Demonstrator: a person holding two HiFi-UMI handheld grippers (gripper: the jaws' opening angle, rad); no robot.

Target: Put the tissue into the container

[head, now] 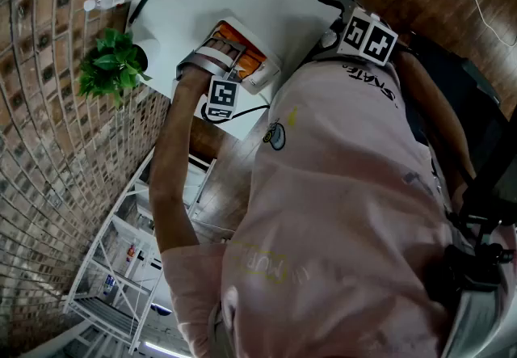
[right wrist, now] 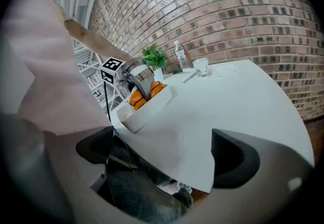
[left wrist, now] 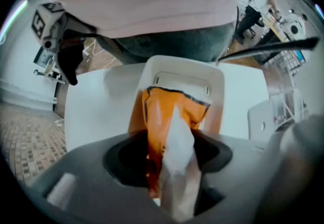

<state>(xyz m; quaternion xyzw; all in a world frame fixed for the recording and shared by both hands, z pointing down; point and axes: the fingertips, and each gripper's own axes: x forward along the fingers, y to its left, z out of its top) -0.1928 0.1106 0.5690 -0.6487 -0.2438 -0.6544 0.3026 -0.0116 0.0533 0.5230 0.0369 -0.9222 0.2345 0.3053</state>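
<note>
My left tongs [left wrist: 174, 190] pinch hard on the white tissue [left wrist: 178, 142] at the mouth of the orange pack [left wrist: 159, 112], over the white container [left wrist: 182, 69], my right tongs [right wrist: 164, 156] gape empty above the edge of the table [right wrist: 238, 101], and I fear the thin sheet may cling to a jaw and lift out as I release.

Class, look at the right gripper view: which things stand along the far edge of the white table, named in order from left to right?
Potted plant → water bottle → glass.
</note>
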